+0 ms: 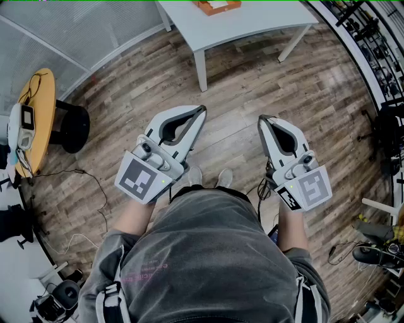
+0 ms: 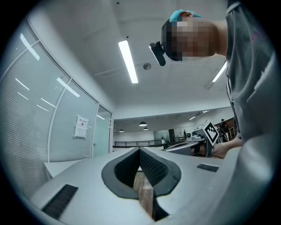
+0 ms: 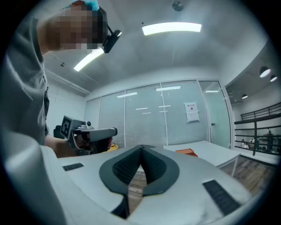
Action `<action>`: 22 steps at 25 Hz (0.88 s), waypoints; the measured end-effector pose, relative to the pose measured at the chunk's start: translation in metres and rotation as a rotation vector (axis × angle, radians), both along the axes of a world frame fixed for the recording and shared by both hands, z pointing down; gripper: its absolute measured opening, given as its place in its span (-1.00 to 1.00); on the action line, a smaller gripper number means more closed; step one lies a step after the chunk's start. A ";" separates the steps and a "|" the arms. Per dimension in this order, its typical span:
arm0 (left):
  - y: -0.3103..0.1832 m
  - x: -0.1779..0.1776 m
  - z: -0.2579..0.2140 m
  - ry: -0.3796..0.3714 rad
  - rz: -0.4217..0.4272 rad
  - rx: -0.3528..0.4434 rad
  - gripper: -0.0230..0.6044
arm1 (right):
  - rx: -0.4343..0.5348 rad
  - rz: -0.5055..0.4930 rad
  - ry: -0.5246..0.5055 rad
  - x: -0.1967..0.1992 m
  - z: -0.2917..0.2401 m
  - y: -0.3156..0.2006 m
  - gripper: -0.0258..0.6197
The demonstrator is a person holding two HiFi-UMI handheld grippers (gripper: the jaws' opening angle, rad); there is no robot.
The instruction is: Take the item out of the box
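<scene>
White table well ahead, orange box sits on it, contents too small to read. Left gripper and right gripper both pinched closed, empty, held level. Step in close first, spread jaws before reaching in

The box sits on the table, ahead of the person.

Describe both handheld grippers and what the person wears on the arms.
The left gripper and right gripper match: pale grey shells with two curved jaws, lined with black ribbed pads around a teardrop-shaped hole. Each carries a cube with black-and-white square markers: left cube, right cube. The person wears a grey short-sleeved shirt with faint pinkish print.
</scene>
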State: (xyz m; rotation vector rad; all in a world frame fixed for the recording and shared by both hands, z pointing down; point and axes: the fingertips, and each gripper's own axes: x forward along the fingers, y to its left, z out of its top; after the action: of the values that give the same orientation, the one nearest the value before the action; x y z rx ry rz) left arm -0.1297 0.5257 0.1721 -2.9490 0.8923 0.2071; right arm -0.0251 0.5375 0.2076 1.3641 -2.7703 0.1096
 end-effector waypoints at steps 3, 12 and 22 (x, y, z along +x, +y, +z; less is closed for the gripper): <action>0.000 0.003 -0.001 0.001 -0.003 -0.001 -0.92 | 0.001 -0.003 -0.001 0.003 -0.001 0.000 -0.92; 0.002 0.019 0.006 -0.007 -0.009 -0.011 -0.92 | -0.009 -0.002 -0.021 0.020 0.005 0.001 -0.91; 0.014 0.059 0.006 -0.019 -0.041 -0.010 -0.92 | -0.024 -0.015 -0.052 0.064 0.008 0.010 -0.91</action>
State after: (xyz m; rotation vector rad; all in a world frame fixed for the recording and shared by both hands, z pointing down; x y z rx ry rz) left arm -0.0712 0.5392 0.1783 -2.9335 0.9535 0.1724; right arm 0.0385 0.5471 0.2158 1.3538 -2.8107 0.1795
